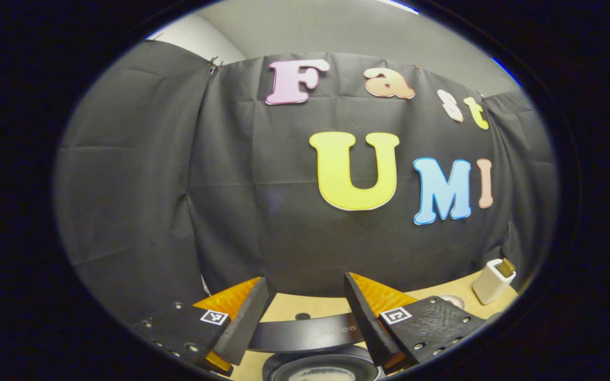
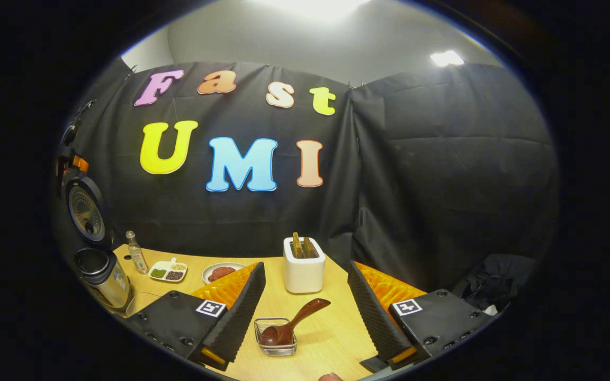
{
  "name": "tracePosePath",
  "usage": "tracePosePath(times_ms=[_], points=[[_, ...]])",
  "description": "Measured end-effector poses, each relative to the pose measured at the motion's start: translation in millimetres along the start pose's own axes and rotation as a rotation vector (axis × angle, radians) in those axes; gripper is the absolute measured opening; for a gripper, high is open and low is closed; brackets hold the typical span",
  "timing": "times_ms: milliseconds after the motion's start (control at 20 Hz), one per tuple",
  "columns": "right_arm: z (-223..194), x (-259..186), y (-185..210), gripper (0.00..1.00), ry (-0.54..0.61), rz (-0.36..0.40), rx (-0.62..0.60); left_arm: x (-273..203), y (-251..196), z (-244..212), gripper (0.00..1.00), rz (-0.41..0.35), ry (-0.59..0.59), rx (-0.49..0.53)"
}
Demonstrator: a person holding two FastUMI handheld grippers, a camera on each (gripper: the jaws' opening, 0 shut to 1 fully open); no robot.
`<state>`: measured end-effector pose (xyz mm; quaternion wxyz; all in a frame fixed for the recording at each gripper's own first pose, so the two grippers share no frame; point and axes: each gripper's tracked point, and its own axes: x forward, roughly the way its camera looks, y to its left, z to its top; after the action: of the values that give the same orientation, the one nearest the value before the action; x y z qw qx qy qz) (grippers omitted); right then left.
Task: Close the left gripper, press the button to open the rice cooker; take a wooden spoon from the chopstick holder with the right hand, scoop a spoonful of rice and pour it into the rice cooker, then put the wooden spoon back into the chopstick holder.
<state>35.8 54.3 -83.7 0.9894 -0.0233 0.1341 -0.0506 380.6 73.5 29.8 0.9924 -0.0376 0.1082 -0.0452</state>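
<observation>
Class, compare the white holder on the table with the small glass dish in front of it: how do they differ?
The holder is white, opaque and tall; the dish is clear, low and wire-framed. The holder's wooden pieces stand upright; the spoon leans with its bowl in the dish. Both sit on the table.

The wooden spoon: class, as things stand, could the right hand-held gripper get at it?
Probably yes. The wooden spoon rests in a small wire basket on the table, its handle angled up, straight ahead between the open fingers of the right hand-held gripper. Nothing stands between them.
</observation>
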Motion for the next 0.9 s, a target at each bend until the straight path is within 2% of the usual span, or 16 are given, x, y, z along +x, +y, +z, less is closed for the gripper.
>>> tracePosePath(times_ms=[100, 250, 400, 650, 700, 750, 900], points=[[1.5, 0.3, 1.7, 0.98, 0.001, 0.005, 0.004, 5.2, 3.8, -13.3, 0.88, 0.002, 0.029, -0.009], [3.9, 1.7, 2.1, 0.98, -0.001, 0.017, -0.006, 3.9, 0.1, -10.4, 0.89, 0.000, 0.023, -0.014], [4.2, 2.5, 2.3, 0.98, -0.002, 0.040, -0.006, -10.4, 2.6, -21.0, 0.92, -0.008, 0.026, -0.080], [4.6, 4.3, 2.5, 0.99, -0.002, 0.089, -0.001, -40.9, -4.9, -38.2, 0.92, 0.003, 0.045, -0.064], [4.9, 4.7, 2.8, 0.94, -0.004, 0.099, 0.003, -46.5, -5.6, -41.2, 0.92, 0.005, 0.050, -0.067], [5.7, 4.6, 3.1, 0.99, -0.005, 0.110, 0.005, -53.9, -6.4, -45.4, 0.93, 0.007, 0.055, -0.065], [4.3, 4.3, 2.0, 0.98, -0.008, 0.137, 0.005, -70.1, -9.3, -57.9, 0.92, 0.012, 0.069, -0.052]])
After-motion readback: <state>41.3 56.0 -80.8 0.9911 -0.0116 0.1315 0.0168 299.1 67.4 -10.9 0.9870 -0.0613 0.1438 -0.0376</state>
